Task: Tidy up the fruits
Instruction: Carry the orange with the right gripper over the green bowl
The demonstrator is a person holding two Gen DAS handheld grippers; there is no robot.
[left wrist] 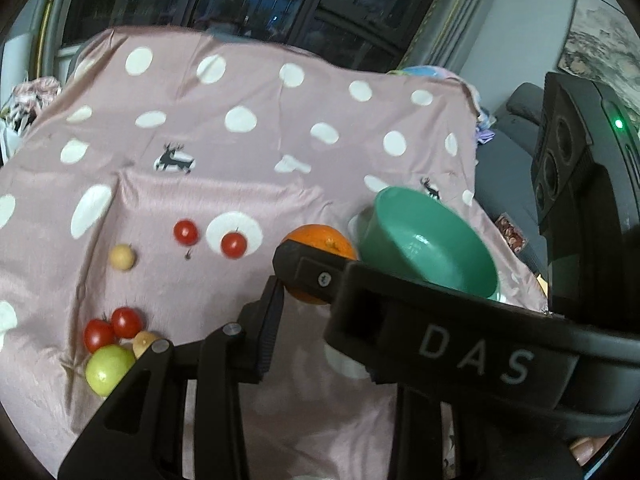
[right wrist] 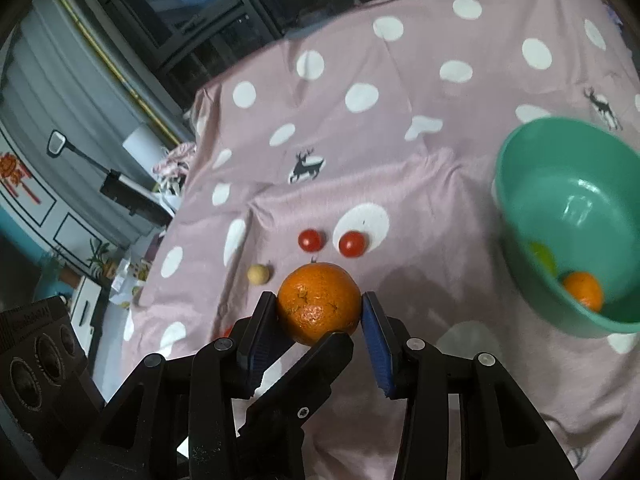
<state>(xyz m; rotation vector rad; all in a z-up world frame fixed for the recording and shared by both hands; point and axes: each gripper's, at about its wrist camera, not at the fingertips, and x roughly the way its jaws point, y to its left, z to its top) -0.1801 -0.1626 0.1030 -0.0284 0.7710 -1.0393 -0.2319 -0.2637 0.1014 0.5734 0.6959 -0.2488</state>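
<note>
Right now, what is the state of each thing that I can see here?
right claw, shut on the orange
green bowl, upright, holds second orange and a green fruit
tomato and its neighbour, loose on cloth

Surface draped in pink cloth with white dots and deer prints. Directly on cloth: two cherry tomatoes side by side mid-surface; small pale yellow fruit nearby; cluster of two tomatoes touching green apple; green bowl at right.
</note>
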